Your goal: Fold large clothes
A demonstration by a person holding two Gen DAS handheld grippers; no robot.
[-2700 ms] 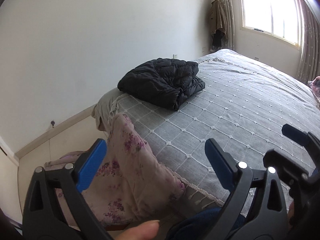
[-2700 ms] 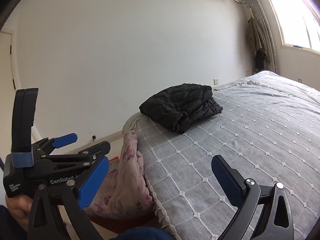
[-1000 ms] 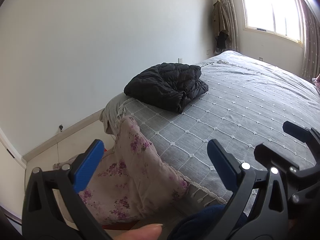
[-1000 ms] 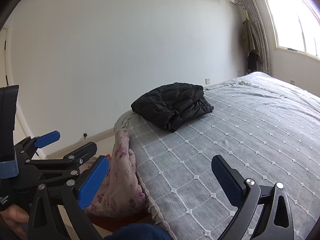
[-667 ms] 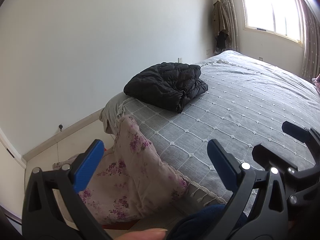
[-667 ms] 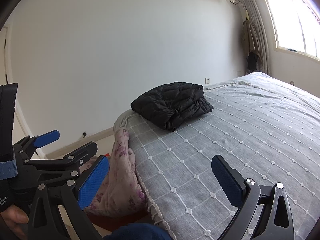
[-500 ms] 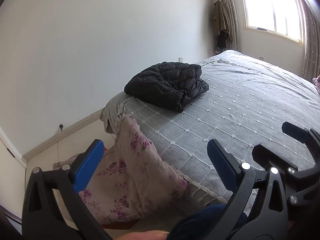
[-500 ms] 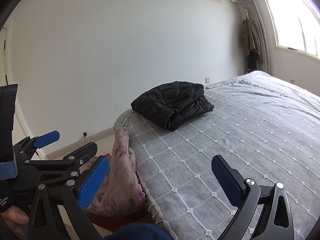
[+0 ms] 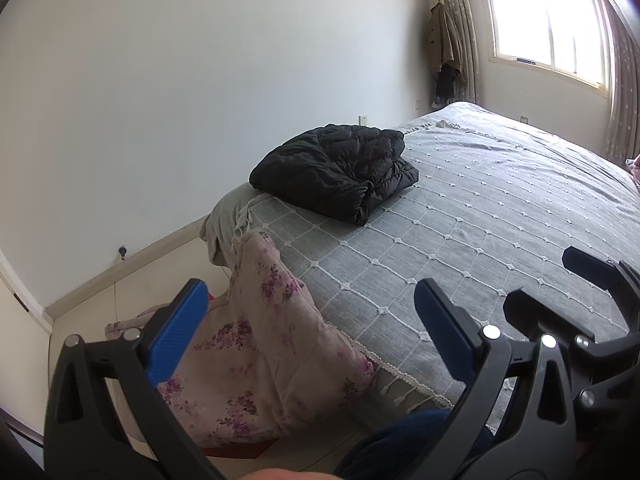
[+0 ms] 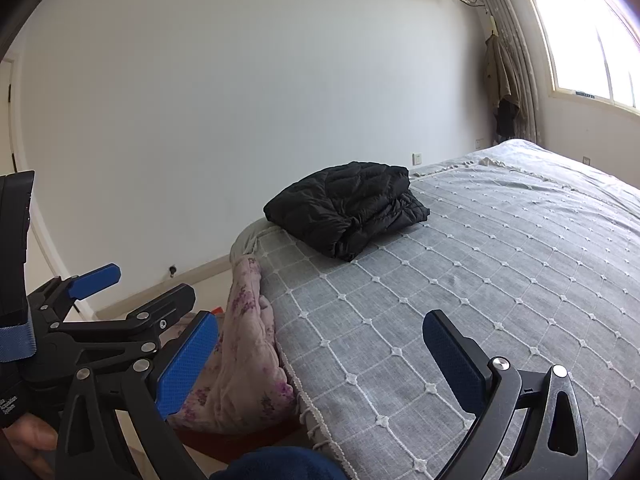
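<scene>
Because a broad flat surface is needed for folding a bulky garment, the bed [image 9: 500, 216] is used as the work surface, and its grey diamond-stitched cover is seen spread flat across most of both views. At its far left corner, near the white wall, the black puffer jacket [image 9: 336, 172] is laid as a compact bundle with its layers stacked and a rolled edge turned toward the near side; from this shape it is judged to be already folded, or nearly so, and set aside where the middle of the bed is left free. Over the near left edge of the bed a floral pink quilt [image 9: 256, 344] is draped down toward the floor, probably kept off the cover so that it does not get in the way.

Well short of the jacket, both tools are held low at the near edge of the bed. The left tongs [image 9: 308, 332] are seen with their blue pads wide apart and nothing between them, and the right tongs [image 10: 320, 364] are likewise spread and empty, just beside the left ones. Neither garment nor cover is touched. Such a withdrawn, unloaded pose is judged to suit either a finished fold or a pause before another piece is fetched.
</scene>
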